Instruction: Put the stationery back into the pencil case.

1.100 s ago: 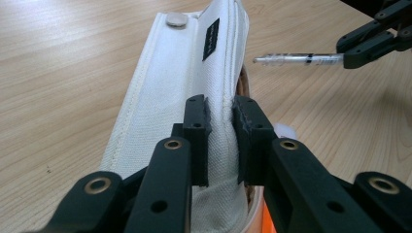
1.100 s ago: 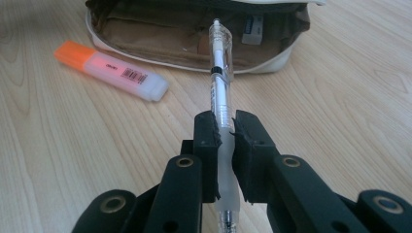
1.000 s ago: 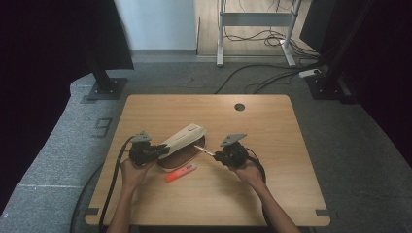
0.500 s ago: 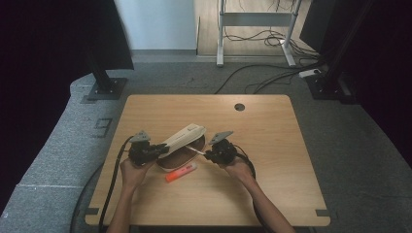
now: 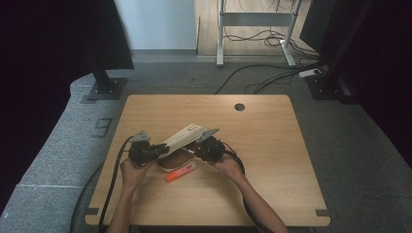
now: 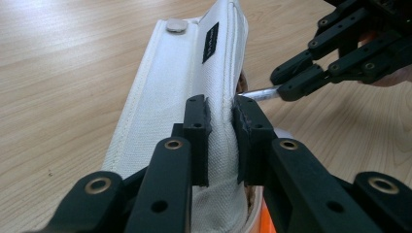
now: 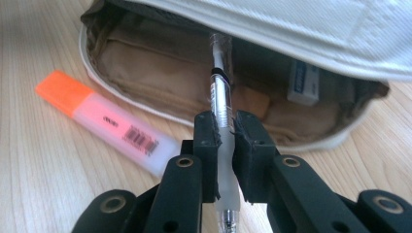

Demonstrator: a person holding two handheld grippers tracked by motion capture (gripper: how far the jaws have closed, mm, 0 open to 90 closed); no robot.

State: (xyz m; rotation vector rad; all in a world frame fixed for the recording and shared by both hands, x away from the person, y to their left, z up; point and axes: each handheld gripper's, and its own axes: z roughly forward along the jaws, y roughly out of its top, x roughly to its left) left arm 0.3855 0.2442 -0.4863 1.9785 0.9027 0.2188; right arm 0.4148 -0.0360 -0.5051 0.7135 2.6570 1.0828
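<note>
Inside pencil case, right gripper view: eraser.

highlighter lies on the table just before the open pouch.

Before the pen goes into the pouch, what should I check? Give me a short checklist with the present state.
1. Right gripper shut on the pen: ok.
2. Left gripper holds the flap up: ok.
3. Pouch mouth open: ok.
4. Pen tip aimed into the mouth: ok.
5. Highlighter lies outside the pouch, away from the pen: ok.
6. Enough room inside beside the eraser: cannot tell.
</note>
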